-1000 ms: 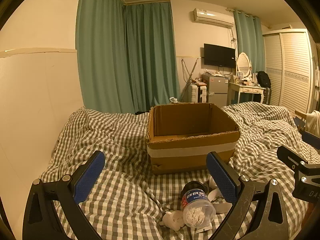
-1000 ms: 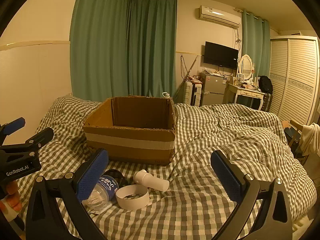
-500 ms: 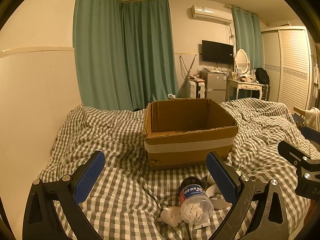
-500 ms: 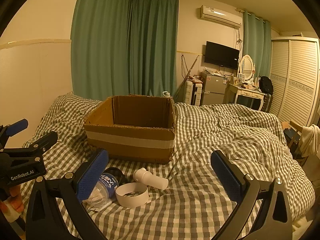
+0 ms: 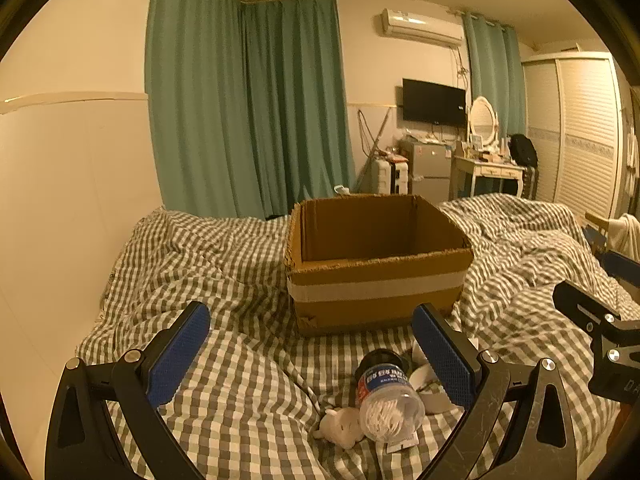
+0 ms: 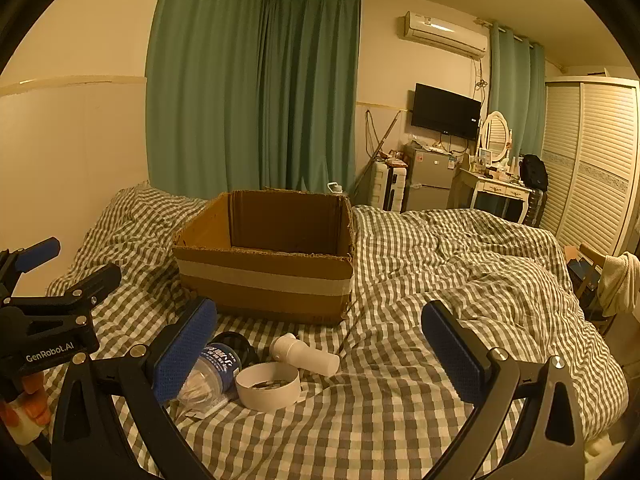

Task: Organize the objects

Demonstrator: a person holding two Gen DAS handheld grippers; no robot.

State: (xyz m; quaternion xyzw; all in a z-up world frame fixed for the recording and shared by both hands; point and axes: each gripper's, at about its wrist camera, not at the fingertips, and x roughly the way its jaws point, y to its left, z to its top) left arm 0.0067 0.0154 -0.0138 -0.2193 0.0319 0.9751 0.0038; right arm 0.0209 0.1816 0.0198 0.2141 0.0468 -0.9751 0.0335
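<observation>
One cardboard box (image 6: 264,264), one clear jar (image 6: 212,372), one white ring (image 6: 268,386), one white tube (image 6: 304,354), one small white toy (image 5: 340,426).

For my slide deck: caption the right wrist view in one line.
Open right gripper above a checked bedspread, facing a cardboard box, clear bottle, white ring and white tube.

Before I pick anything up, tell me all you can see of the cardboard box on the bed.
The cardboard box is brown corrugated board, open at the top, its top edges rough and ragged. A pale tape band wraps its near side. It sits upright on the checked duvet, behind the small items. As far as its inside shows, it looks empty; the floor is mostly hidden. Neither gripper touches it.
</observation>
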